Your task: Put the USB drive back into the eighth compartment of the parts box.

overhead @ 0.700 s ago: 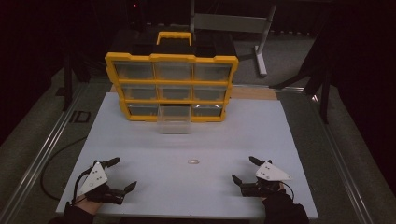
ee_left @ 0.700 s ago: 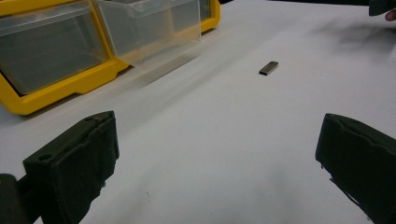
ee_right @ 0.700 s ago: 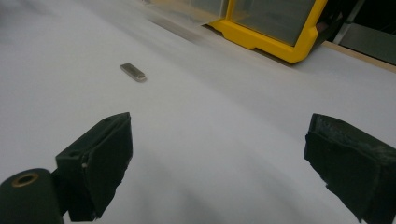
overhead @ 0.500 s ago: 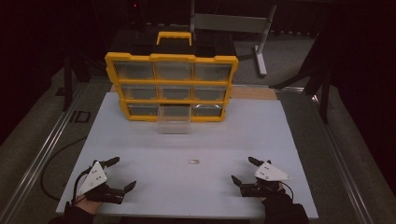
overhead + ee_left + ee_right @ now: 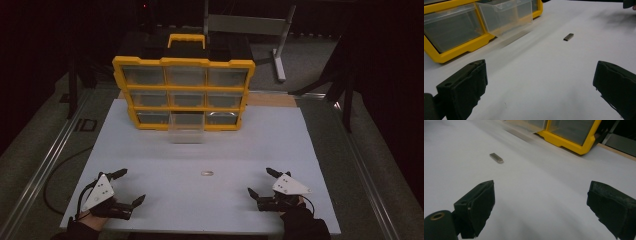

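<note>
Black rubber pads face each other across bare white board in both gripper views, and we see nothing between them: the left gripper stands released with its jaws spread wide, and the right gripper is likewise spread and empty. Both rest low at the near edge of the white table, the left one near the left corner and the right one near the right corner, well apart from each other. Each carries a grey three-cornered plate on top, and we see the person's dark sleeves coming in behind them from the near side.

Between the two grippers, slightly farther out on the board, lies a small metal piece. In the left gripper view we make it out as a short flat silvery bar lying loose on the white surface, and the right gripper view shows the same bar with a rounded end. It touches neither gripper and lies clear of both.

Farther still, at the far side of the table, stands a yellow organiser with a black handle on top and three rows of clear drawers. We see one clear drawer, the middle one of the bottom row, pulled out toward the near side, its front hanging over the board. The metal piece lies nearer than this drawer, apart from it.
</note>
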The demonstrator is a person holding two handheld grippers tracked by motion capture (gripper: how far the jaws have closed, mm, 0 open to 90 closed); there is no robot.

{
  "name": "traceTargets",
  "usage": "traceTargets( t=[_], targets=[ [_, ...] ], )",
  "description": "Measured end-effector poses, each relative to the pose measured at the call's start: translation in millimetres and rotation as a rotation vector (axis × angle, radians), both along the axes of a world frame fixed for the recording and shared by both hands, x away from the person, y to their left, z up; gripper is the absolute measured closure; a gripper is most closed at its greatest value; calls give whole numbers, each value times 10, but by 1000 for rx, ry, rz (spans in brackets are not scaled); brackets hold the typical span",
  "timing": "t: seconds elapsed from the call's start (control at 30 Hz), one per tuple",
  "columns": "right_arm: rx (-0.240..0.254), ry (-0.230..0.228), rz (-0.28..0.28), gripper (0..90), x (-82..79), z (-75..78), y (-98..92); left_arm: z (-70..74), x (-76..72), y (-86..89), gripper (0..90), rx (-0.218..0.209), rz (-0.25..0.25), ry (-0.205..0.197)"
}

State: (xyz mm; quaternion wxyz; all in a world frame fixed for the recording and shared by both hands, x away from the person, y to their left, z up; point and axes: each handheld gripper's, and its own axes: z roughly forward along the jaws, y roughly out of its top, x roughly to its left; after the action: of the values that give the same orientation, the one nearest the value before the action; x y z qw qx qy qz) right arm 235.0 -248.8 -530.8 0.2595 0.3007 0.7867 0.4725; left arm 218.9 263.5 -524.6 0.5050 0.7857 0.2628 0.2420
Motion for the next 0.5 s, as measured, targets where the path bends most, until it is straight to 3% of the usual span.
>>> traceTargets(
  t=[0.23, 0.5],
  targets=[
    [4, -4, -3, 83, -13, 11, -9, 55, 10, -19, 5, 18, -9, 3],
    [0, -14, -9, 84, -17, 25, 1, 143, 32, -11, 4, -1, -18, 17]
  ],
)
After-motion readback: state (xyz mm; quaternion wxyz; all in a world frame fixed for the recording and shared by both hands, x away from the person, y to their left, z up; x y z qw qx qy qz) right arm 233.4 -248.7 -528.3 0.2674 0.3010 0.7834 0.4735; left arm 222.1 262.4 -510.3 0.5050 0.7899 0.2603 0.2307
